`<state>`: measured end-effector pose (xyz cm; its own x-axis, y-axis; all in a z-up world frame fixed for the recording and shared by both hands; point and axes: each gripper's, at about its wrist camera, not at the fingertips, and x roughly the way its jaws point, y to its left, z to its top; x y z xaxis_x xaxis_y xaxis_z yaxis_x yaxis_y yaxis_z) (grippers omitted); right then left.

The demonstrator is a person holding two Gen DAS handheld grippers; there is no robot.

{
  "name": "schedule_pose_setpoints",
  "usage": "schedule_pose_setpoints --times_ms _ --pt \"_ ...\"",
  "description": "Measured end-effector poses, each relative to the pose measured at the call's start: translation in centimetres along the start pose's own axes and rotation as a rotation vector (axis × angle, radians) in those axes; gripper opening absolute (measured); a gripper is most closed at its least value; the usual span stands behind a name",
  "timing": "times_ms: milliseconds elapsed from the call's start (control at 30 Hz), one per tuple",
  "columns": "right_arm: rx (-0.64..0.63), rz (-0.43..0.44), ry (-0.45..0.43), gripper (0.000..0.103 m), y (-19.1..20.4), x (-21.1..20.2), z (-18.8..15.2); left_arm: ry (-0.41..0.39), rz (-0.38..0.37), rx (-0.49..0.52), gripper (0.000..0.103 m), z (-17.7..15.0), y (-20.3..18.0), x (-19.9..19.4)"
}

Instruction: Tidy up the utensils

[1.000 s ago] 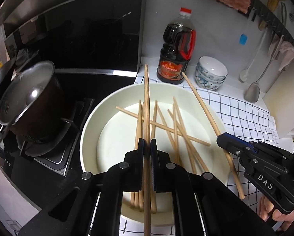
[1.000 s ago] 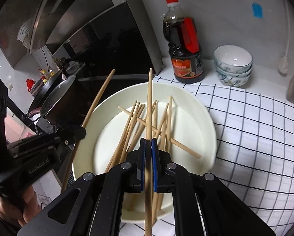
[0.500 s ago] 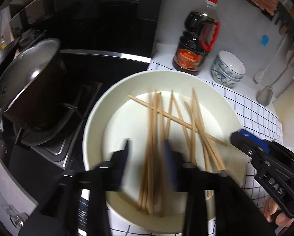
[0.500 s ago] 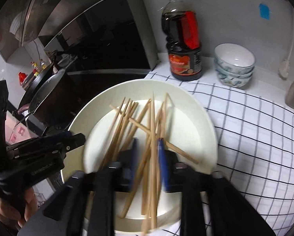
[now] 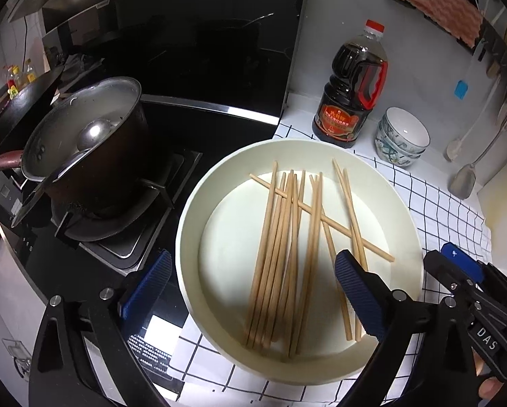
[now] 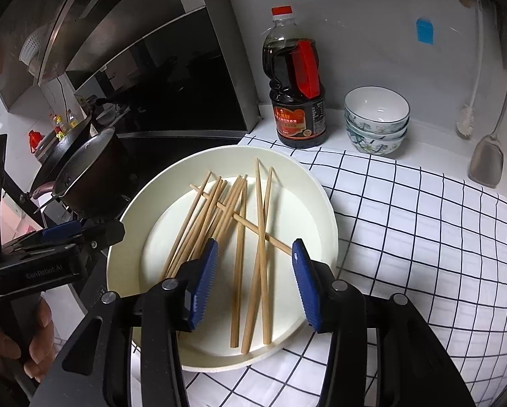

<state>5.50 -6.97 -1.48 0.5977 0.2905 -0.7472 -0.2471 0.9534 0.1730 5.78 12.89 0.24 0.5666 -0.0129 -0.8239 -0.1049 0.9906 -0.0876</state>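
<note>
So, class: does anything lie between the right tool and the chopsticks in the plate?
Nothing visible. The right tool, jaws opening, hangs directly over the chopsticks lying loose in the white plate, with none gripped.

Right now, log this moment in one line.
left hand-held gripper: opening, empty | right hand-held gripper: opening, empty | chopsticks: in bowl

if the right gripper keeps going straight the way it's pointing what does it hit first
Most likely the chopsticks lying in the plate. The right gripper, jaws opening and empty, points down at them; depth is hard to judge.
</note>
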Motion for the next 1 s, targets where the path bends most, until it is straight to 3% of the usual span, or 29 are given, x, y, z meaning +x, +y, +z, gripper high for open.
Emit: schedule_pose_setpoints --times_ms 1000 --pt "0.028 -0.008 0.020 0.052 -0.2 -2.6 -1.7 0.006 0.038 0.031 0.097 -1.6 -2.0 -3.0"
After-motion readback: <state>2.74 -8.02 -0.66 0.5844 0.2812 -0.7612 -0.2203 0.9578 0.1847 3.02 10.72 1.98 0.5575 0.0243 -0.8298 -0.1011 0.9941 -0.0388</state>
